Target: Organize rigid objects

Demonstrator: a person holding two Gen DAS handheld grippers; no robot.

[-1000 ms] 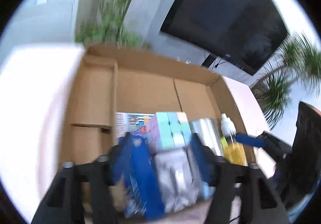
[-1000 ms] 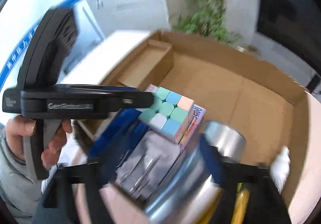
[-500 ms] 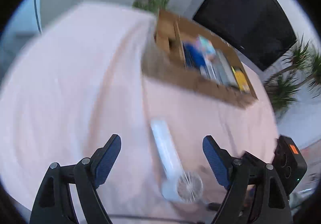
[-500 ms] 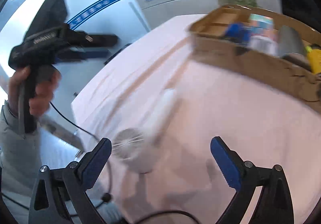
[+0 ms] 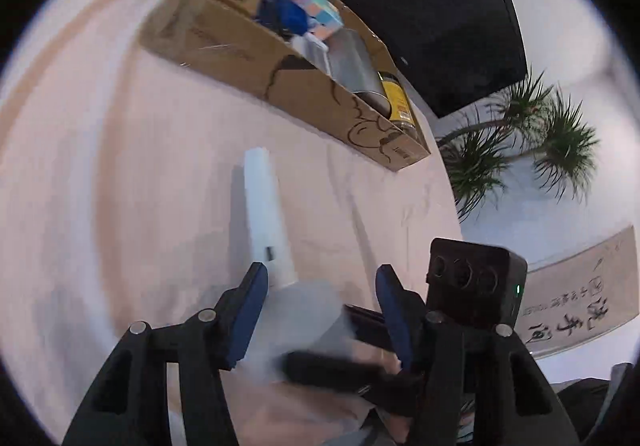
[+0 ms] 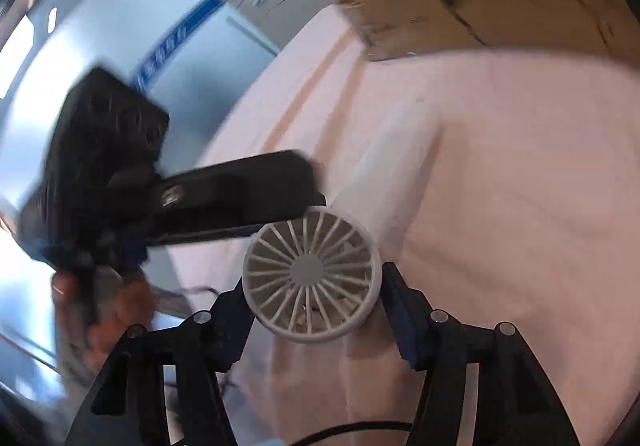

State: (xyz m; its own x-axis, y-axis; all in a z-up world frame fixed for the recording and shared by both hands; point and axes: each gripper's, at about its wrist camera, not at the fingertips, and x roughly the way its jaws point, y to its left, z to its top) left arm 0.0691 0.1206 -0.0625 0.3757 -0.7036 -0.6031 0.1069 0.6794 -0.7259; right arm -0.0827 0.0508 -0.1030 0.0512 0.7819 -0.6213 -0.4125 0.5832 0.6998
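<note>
The right gripper [image 6: 316, 306] is being held low at the bottom of the frame, its jaws standing apart around the round head of a white handheld fan [image 6: 312, 270]; contact cannot be told. The left gripper [image 5: 320, 310] is also being held apart around that head. The fan is lying on a pink cloth [image 5: 100, 166]. A cardboard box [image 5: 248, 50] is sitting in the upper centre, with bare cloth lying between.

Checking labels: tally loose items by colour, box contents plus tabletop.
White: 1, plastic handheld fan on the tablecloth
Blue: 1, pouch in the cardboard box
Pastel: 1, puzzle cube
Silver: 1, metal cylinder
Yellow: 1, bottle
Total: 5; box interior partly hidden
</note>
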